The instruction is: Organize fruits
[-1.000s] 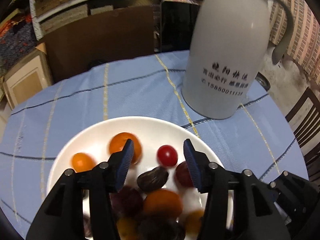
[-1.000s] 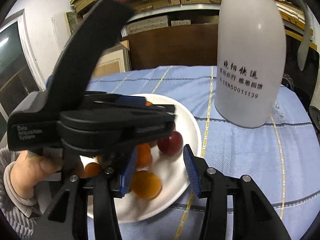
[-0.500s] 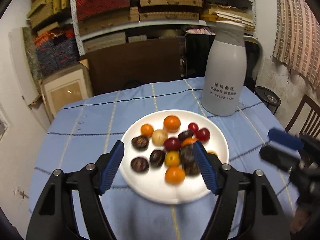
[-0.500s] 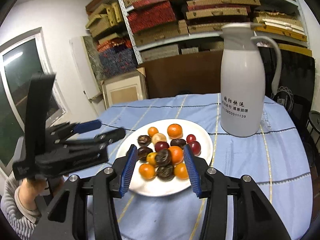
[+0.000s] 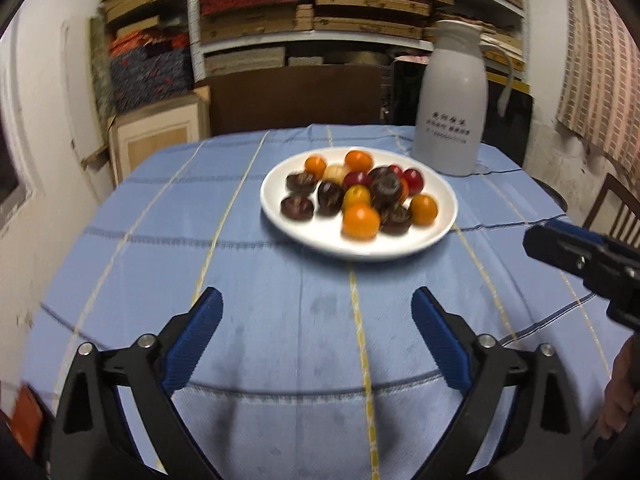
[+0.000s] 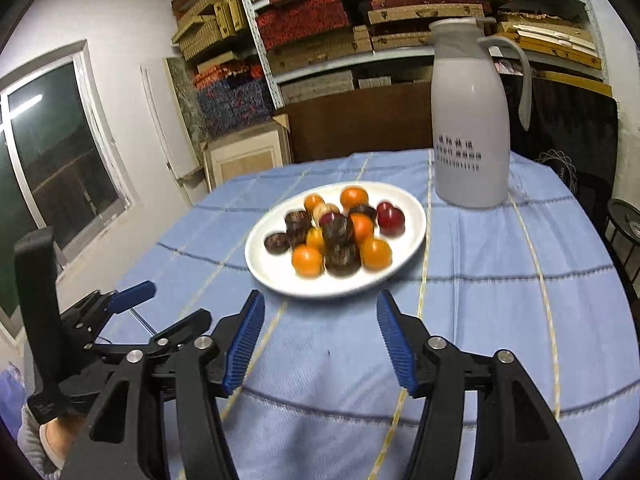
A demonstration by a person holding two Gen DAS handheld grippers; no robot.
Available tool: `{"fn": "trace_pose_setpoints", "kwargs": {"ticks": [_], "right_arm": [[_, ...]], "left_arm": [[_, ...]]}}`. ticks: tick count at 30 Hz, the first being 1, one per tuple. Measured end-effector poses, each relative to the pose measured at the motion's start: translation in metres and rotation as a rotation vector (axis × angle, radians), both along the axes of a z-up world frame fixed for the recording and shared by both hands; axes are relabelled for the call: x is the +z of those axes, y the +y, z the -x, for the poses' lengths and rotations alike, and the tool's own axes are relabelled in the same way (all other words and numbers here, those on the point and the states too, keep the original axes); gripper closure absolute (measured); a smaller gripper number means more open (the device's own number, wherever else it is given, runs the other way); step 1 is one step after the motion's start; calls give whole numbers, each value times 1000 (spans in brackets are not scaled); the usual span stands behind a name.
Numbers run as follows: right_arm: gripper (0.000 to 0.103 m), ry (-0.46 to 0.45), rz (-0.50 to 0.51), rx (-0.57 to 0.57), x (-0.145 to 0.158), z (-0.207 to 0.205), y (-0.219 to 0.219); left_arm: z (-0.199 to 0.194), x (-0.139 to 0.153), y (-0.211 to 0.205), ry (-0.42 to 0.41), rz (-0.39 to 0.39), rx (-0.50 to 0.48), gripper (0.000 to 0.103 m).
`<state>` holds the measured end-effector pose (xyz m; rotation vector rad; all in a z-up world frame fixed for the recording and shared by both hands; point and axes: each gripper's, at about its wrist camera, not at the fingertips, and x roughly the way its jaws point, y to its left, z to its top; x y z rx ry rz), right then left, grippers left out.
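Observation:
A white plate (image 5: pixel 436 232) sits mid-table with several small fruits: orange ones (image 5: pixel 361 221), dark brown ones (image 5: pixel 297 207) and red ones (image 5: pixel 413 181). It also shows in the right wrist view (image 6: pixel 412 208). My left gripper (image 5: pixel 317 334) is open and empty, held back over the near part of the table. My right gripper (image 6: pixel 319 338) is open and empty, also short of the plate. The left gripper's body shows at the lower left of the right wrist view (image 6: pixel 120 300), and the right one's at the right of the left wrist view (image 5: pixel 580 256).
A tall white thermos jug (image 5: pixel 450 100) stands behind the plate on the right, also in the right wrist view (image 6: pixel 472 120). The round table has a blue checked cloth (image 5: pixel 280 300). Shelves with boxes (image 5: pixel 320 8) fill the back wall. A wooden chair (image 5: pixel 612 208) stands right.
Both grippers have pulled back and up from over the plate to the near table edge. The left jaws have opened wider. The fruits stay on the plate.

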<state>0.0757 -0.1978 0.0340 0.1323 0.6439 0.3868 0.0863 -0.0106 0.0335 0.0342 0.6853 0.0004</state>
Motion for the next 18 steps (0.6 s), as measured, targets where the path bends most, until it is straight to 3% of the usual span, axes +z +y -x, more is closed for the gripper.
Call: {"fn": "trace_pose_setpoints", "kwargs": {"ticks": [7,12,18], "right_arm": [[33,75,104,-26,-54,-3,10],[19,68,124,-22,-56,-1,15],[16,73,114,-35,-56,-2,12]], "left_arm": [[-14,-37,19,69,20,91,8],[-18,-45,23,102,22,120,5],[-18,-45,18,103,17,105,5]]}}
